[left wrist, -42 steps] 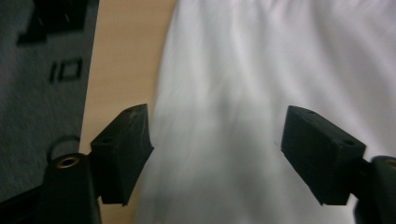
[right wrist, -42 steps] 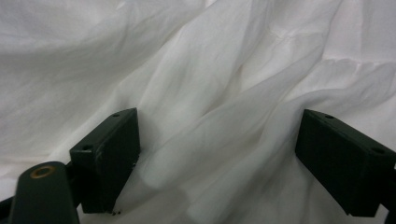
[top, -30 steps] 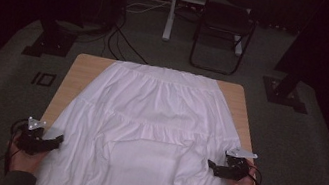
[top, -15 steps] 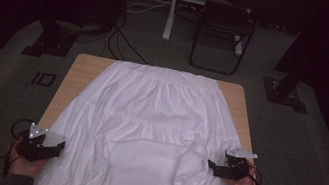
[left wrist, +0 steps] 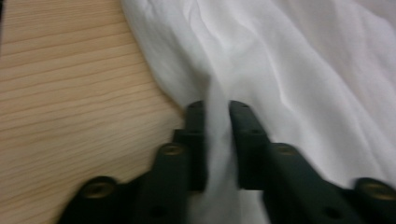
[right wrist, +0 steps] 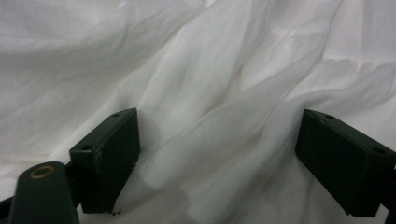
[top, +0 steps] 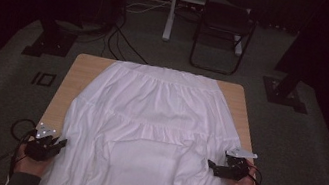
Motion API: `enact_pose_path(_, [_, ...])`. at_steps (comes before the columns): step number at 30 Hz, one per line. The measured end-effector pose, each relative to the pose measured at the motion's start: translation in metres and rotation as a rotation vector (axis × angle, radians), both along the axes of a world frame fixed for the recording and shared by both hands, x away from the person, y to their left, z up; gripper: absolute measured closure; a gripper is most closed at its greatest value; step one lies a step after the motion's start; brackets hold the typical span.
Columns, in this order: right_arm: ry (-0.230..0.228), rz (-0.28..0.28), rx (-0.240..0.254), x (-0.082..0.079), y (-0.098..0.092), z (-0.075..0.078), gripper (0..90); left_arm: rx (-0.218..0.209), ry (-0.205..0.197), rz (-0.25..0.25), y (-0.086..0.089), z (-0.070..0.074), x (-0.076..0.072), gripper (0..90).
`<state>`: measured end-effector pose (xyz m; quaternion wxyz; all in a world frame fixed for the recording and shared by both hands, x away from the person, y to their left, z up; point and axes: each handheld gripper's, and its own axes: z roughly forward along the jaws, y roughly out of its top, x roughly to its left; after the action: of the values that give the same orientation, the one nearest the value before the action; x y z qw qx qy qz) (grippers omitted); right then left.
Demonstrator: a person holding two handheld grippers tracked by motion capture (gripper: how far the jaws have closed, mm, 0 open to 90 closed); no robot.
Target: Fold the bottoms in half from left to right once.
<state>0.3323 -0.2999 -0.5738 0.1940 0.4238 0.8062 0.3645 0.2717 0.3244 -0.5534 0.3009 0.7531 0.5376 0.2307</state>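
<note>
Two grippers work the white skirt [top: 152, 126] spread over the wooden table [top: 82, 71]: left gripper [left wrist: 217, 109] has just closed, pinching a thin edge fold, right gripper [right wrist: 217, 140] spread wide over loose cloth, so that shallow pinch may slip when pulled.

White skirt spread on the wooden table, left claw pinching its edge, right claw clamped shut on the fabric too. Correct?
Not quite. The right claw is open: in the right gripper view its jaws stand wide apart over the white skirt. The left claw does pinch the edge on the wooden table.
</note>
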Motion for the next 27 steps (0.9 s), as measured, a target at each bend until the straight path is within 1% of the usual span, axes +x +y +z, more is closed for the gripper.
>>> enact_pose_path(2, [0.000, 0.000, 0.000, 0.000, 0.000, 0.000, 13.1, 0.045, 0.002, 0.000, -0.004, 0.001, 0.001, 84.8])
enact_pose_path(3, [0.000, -0.001, 0.000, 0.000, 0.000, 0.000, 13.8, 0.058, 0.001, 0.004, -0.005, 0.002, 0.002, 85.3])
enact_pose_path(4, [-0.002, -0.002, 0.003, 0.000, 0.000, 0.000, 18.1, 0.058, 0.001, 0.004, -0.005, 0.002, 0.002, 85.4])
enact_pose_path(5, [-0.009, -0.003, 0.013, -0.001, 0.000, 0.001, 26.7, 0.051, 0.005, 0.007, -0.006, 0.003, 0.004, 85.5])
enact_pose_path(6, [-0.014, 0.006, 0.028, -0.002, -0.001, 0.002, 36.8, 0.049, 0.000, 0.007, -0.007, 0.004, 0.005, 85.6])
enact_pose_path(7, [-0.010, 0.021, 0.041, -0.003, -0.002, 0.004, 43.2, 0.054, -0.011, 0.005, -0.008, 0.006, 0.006, 85.6])
enact_pose_path(8, [-0.022, 0.016, 0.040, -0.005, -0.004, 0.008, 43.9, 0.059, -0.019, 0.002, -0.009, 0.008, 0.006, 85.6])
enact_pose_path(9, [-0.049, -0.006, 0.043, -0.008, -0.007, 0.014, 44.4, 0.061, -0.029, 0.004, -0.010, 0.009, 0.007, 85.6])
enact_pose_path(10, [-0.071, -0.031, 0.060, -0.010, -0.012, 0.020, 44.3, 0.065, -0.037, 0.006, -0.010, 0.011, 0.007, 85.6])
enact_pose_path(11, [-0.087, -0.066, 0.075, -0.013, -0.019, 0.026, 42.3, 0.068, -0.042, 0.007, -0.009, 0.012, 0.008, 85.6])
enact_pose_path(12, [-0.097, -0.105, 0.080, -0.015, -0.026, 0.030, 38.5, 0.069, -0.049, 0.010, -0.009, 0.013, 0.010, 85.6])
enact_pose_path(13, [-0.098, -0.137, 0.068, -0.017, -0.032, 0.032, 36.1, 0.074, -0.053, 0.015, -0.007, 0.015, 0.011, 85.6])
enact_pose_path(15, [-0.095, -0.187, 0.024, -0.023, -0.042, 0.031, 31.3, 0.081, -0.065, 0.031, -0.004, 0.018, 0.014, 85.6])
enact_pose_path(16, [-0.095, -0.187, 0.024, -0.023, -0.042, 0.031, 31.3, 0.081, -0.065, 0.031, -0.004, 0.018, 0.014, 85.6])
enact_pose_path(17, [-0.086, -0.201, 0.010, -0.025, -0.046, 0.028, 31.3, 0.081, -0.065, 0.031, -0.004, 0.018, 0.014, 85.6])
enact_pose_path(18, [-0.054, -0.211, 0.005, -0.029, -0.052, 0.020, 28.5, 0.084, -0.089, 0.066, 0.005, 0.024, 0.018, 85.6])
enact_pose_path(20, [-0.028, -0.211, -0.002, -0.028, -0.053, 0.014, 25.6, 0.089, -0.102, 0.082, 0.009, 0.028, 0.020, 85.7])
enact_pose_path(22, [-0.010, -0.205, -0.020, -0.026, -0.050, 0.012, 23.1, 0.109, -0.115, 0.093, 0.013, 0.031, 0.022, 85.7])
enact_pose_path(24, [0.013, -0.192, -0.058, -0.024, -0.045, 0.008, 23.3, 0.136, -0.125, 0.105, 0.017, 0.032, 0.026, 85.8])
enact_pose_path(25, [0.019, -0.184, -0.058, -0.023, -0.044, 0.006, 24.9, 0.157, -0.126, 0.111, 0.020, 0.033, 0.027, 85.9])
enact_pose_path(27, [0.035, -0.165, -0.025, -0.022, -0.044, 0.006, 29.3, 0.184, -0.131, 0.132, 0.027, 0.035, 0.030, 85.9])
